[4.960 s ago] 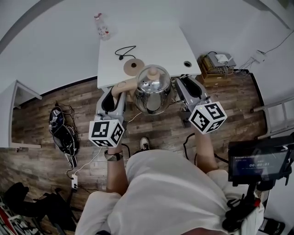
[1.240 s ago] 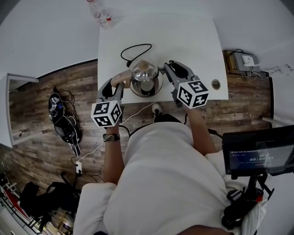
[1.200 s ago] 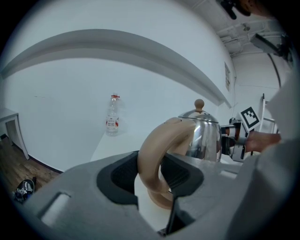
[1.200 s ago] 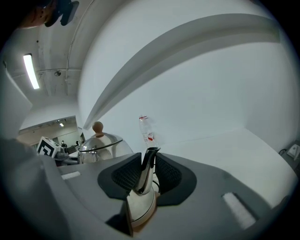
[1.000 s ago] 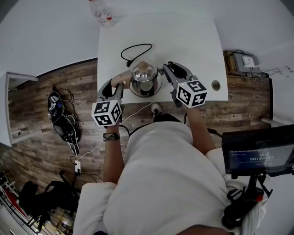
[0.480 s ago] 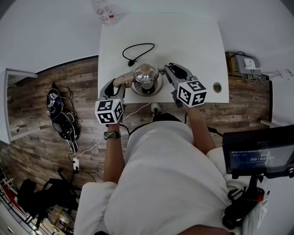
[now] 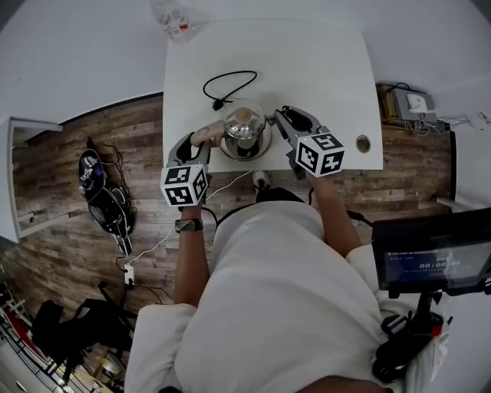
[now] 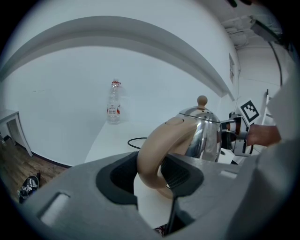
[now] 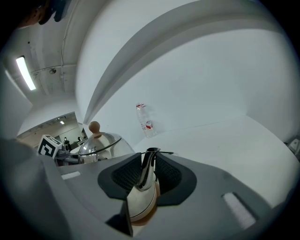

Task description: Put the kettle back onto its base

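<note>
Since five seconds ago the kettle (image 7: 244, 125) has come in from over the floor (image 7: 92, 230) to the middle of the worktop (image 7: 322, 69), and it now stands over its round base (image 7: 247, 156), whose rim shows at the lower edge; whether it is fully seated I cannot tell. At the kettle's left the left claw (image 8: 152, 176) pinches the tan handle (image 8: 161, 136); at its right the right claw (image 9: 149, 176) pinches the spout (image 9: 143, 197). That handle-to-spout line runs left to right between the claws, so only a straight settle down seems left

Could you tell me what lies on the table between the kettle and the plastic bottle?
A looped black cord lies between the kettle and the bottle; the rest of the table there is bare, as the head view shows.
</note>
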`<action>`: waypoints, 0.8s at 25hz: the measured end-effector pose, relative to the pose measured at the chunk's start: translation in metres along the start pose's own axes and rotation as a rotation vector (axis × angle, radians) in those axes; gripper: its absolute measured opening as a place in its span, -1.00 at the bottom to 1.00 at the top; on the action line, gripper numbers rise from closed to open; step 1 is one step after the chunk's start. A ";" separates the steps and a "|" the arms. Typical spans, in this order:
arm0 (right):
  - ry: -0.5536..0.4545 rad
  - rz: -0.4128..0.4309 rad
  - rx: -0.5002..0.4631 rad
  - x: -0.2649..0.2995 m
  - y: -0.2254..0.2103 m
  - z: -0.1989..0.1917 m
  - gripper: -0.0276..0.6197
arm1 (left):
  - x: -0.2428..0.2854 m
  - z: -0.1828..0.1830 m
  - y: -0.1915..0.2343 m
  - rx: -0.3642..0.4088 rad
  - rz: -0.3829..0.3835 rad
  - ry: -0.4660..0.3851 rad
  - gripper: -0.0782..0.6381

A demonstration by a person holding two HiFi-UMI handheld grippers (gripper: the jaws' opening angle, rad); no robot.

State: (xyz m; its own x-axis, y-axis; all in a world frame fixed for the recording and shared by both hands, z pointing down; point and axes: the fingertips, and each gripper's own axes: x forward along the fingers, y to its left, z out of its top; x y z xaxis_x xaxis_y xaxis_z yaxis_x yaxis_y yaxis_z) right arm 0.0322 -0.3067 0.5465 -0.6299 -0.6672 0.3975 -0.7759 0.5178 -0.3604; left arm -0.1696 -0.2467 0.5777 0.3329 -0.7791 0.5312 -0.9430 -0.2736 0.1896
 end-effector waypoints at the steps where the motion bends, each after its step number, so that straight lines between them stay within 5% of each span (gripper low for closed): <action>1: 0.000 -0.001 0.001 0.000 0.000 0.000 -0.62 | 0.001 -0.001 0.000 -0.001 -0.001 0.002 -0.35; 20: 0.001 -0.015 0.018 0.003 -0.007 -0.003 -0.64 | 0.012 -0.010 0.000 -0.014 -0.011 0.037 -0.35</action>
State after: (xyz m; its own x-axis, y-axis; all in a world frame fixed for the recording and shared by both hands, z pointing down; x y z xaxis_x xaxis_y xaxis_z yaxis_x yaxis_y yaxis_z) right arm 0.0353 -0.3108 0.5524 -0.6181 -0.6741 0.4043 -0.7847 0.4981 -0.3691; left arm -0.1654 -0.2507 0.5923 0.3436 -0.7543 0.5594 -0.9391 -0.2742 0.2072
